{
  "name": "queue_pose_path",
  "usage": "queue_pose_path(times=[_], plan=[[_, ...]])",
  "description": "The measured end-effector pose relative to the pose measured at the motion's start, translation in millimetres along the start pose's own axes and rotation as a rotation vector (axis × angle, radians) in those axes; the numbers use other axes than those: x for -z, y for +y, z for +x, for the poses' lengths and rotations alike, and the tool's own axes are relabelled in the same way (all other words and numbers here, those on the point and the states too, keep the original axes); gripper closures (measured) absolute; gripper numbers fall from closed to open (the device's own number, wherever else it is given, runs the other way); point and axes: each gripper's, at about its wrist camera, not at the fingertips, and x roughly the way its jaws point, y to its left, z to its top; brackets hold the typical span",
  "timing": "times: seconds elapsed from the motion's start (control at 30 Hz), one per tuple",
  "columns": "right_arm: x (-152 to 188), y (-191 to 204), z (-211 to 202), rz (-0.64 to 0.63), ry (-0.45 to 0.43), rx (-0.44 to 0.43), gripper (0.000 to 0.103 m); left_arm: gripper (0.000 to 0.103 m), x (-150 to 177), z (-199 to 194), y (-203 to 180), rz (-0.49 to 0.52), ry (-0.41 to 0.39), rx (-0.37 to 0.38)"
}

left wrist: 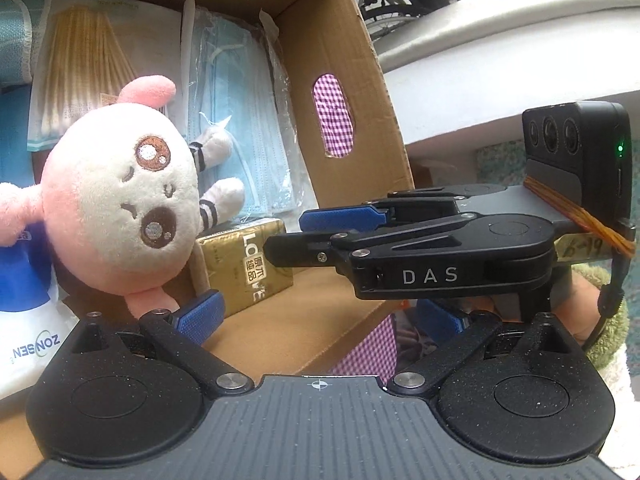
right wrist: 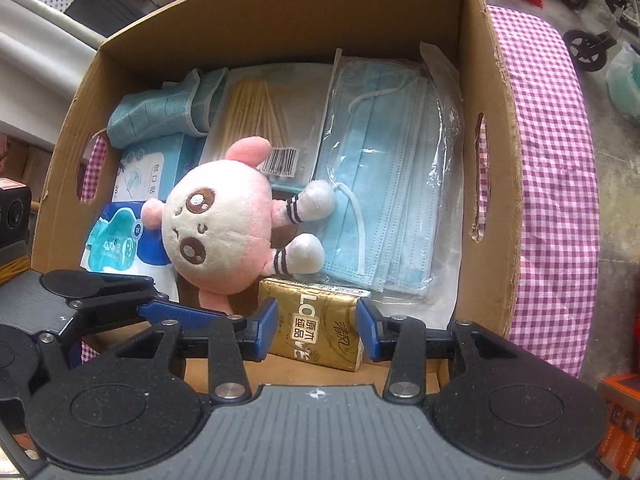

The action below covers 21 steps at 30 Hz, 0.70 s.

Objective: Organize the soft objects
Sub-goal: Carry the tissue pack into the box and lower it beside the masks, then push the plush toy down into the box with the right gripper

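- Right gripper (right wrist: pixel 316 330) points down into a cardboard box (right wrist: pixel 280 12), its blue pads pressed against both sides of a gold tissue pack (right wrist: pixel 316 320) that sits near the box's front wall.
- Left gripper (left wrist: pixel 316 320) reaches in beside it; its blue fingers (left wrist: pixel 202 316) stand wide apart with nothing between them.
- A pink and cream plush toy (right wrist: pixel 218 232) lies on its side in the middle of the box, just behind the tissue pack, its striped arms resting on a bag of blue face masks (right wrist: pixel 384 176).
- Behind the toy lie a packet of cotton swabs (right wrist: pixel 260 116) and a folded teal cloth (right wrist: pixel 160 112).
- The box stands on a purple checked cloth (right wrist: pixel 552 200).
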Motion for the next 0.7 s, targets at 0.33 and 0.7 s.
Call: queue_pose_path(times=[0.33,0.7], plan=[[-8.6,-0.5,-24.6,0.040,-0.078,-0.024,0.057,0.001,11.6,-64.1,-2.4,0.061,-0.203,-0.036],[-16.0,13.7,13.4,0.095,-0.008,-0.145,0.057,0.001,40.7,-144.4,16.0,0.076,-0.483,-0.121]])
